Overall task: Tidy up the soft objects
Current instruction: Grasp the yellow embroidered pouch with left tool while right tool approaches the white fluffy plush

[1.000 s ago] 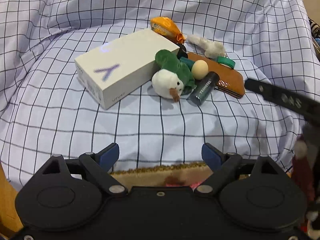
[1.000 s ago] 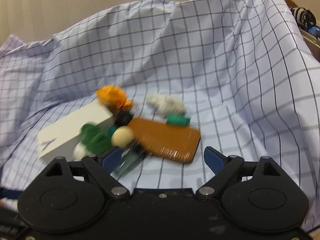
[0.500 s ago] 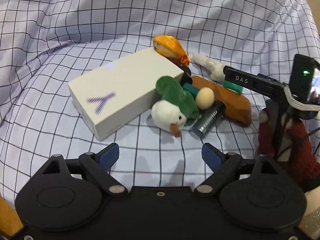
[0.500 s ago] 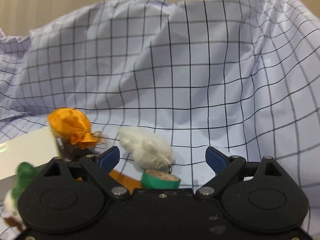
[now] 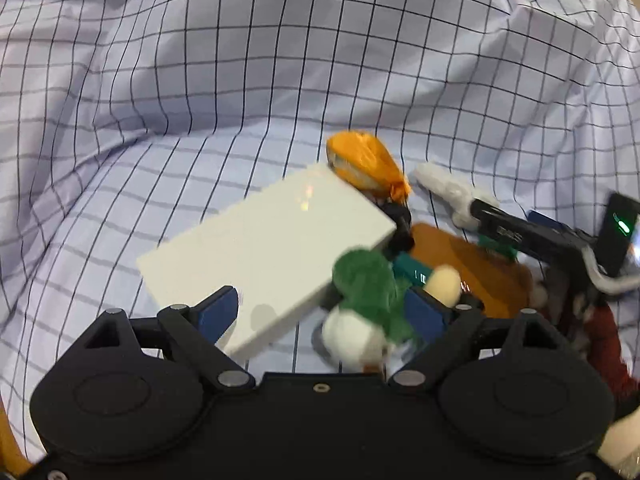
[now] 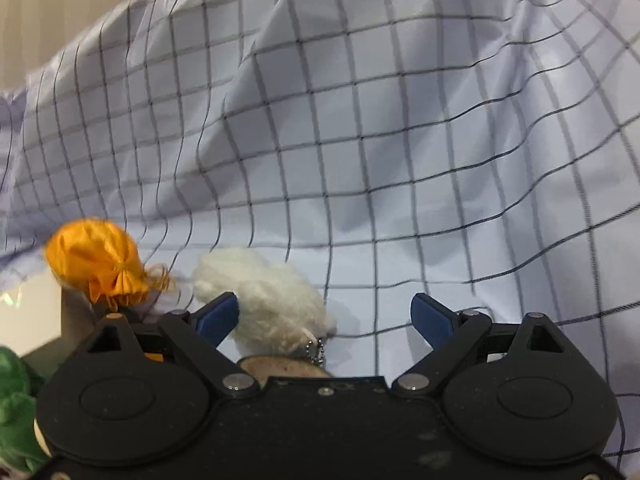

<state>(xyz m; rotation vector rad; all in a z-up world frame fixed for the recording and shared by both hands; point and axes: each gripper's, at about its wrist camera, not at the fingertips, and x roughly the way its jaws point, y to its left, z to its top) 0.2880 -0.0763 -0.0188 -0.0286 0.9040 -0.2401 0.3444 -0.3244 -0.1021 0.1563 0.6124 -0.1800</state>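
Two grippers in view, each with two blue-padded fingers spread wide. Left gripper (image 5: pixel 322 312) released, pads touching nothing firmly: left pad over the near corner of one white box (image 5: pixel 266 248), right pad just beside one green-and-white plush toy (image 5: pixel 366 312), which lies between the fingers at lower centre of the left wrist view. Plush blurred; white head toward the bottom edge, green body toward the upper right, long axis running roughly bottom-left to top-right.

Right gripper (image 6: pixel 324 316) likewise released; no grip on anything. One white fluffy toy (image 6: pixel 266 304) at lower centre of the right wrist view, touching or just behind the left pad, cannot tell which; long axis slanting from upper left down to lower right, with a small bead chain at its lower end.

One orange cloth pouch (image 5: pixel 366 166) at centre right of the left view, tied end pointing lower right, resting at the box's far corner. One brown flat case (image 5: pixel 460 264) at right, partly hidden. One cream ball (image 5: pixel 442 282) beside the plush. One checked sheet (image 5: pixel 200 80) under everything, rumpled into folds across the upper frame.
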